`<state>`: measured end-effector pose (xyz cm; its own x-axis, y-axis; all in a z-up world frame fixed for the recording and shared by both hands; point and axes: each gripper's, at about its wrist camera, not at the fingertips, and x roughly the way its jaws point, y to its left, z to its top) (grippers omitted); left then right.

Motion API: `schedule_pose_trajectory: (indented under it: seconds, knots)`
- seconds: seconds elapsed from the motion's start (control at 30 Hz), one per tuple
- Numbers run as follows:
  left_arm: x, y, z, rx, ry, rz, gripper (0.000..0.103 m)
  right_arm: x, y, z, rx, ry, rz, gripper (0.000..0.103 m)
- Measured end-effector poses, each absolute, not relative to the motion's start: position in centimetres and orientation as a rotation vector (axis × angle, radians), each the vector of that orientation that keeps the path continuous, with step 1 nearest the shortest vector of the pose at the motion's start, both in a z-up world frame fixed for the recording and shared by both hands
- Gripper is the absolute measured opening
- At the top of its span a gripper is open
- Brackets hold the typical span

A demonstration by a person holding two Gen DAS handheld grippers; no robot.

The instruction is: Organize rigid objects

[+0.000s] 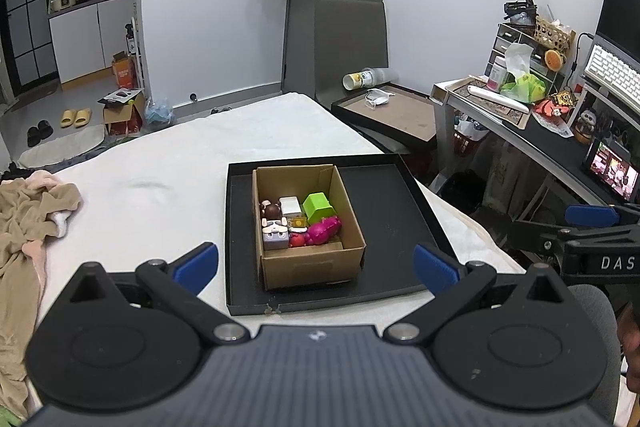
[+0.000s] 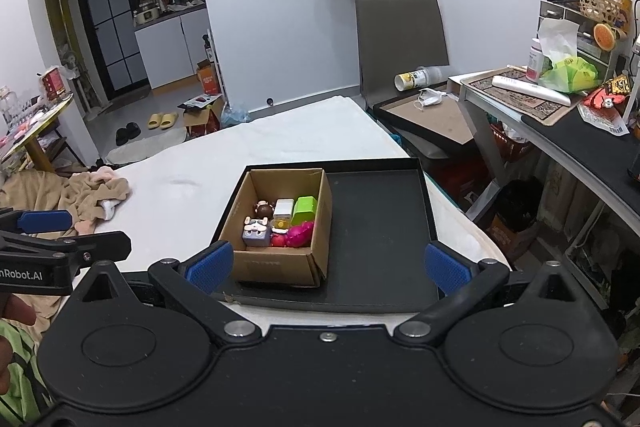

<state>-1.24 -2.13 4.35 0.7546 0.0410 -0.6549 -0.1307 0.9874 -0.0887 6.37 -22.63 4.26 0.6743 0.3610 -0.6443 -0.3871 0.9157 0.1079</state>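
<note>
A brown cardboard box (image 1: 316, 267) (image 2: 276, 269) stands in the left part of a black tray (image 1: 384, 211) (image 2: 380, 227) on a white bed. Inside lie several small toys: a green block (image 1: 317, 207) (image 2: 304, 209), a white cube (image 1: 291, 205) (image 2: 284, 207), a magenta figure (image 1: 322, 230) (image 2: 298, 233), a brown figure (image 1: 272, 210) and a grey cube with a face (image 1: 275, 237) (image 2: 256, 233). My left gripper (image 1: 316, 263) is open and empty, just in front of the box. My right gripper (image 2: 328, 265) is open and empty, near the tray's front edge.
Beige clothes (image 1: 28, 219) (image 2: 88, 195) lie on the bed's left side. A cluttered desk (image 1: 532, 123) (image 2: 560, 115) and a chair (image 1: 384, 107) stand to the right. The right gripper shows at the right edge of the left wrist view (image 1: 592, 227).
</note>
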Motion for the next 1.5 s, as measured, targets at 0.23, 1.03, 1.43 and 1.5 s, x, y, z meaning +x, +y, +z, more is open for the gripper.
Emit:
schedule_pose_trajectory:
  seconds: [0.23, 1.03, 1.43, 1.5]
  knots:
    - [-1.30, -2.21, 4.42, -0.132, 0.707, 0.089, 0.103, 6.21, -22.73, 4.13, -0.035, 0.719, 0.415, 0.103]
    - [-1.30, -2.48, 4.65, -0.134, 0.710, 0.077, 0.103, 6.05, -22.84, 4.05, -0.034, 0.725, 0.409, 0.103]
    - [-1.40, -2.88, 4.30, -0.128, 0.709, 0.060, 0.103, 5.96, -23.25, 3.82, -0.019, 0.726, 0.412, 0.103]
    - [-1.46, -2.87, 4.27, -0.133, 0.707, 0.057, 0.103, 6.04, -23.24, 3.66, -0.019, 0.726, 0.414, 0.103]
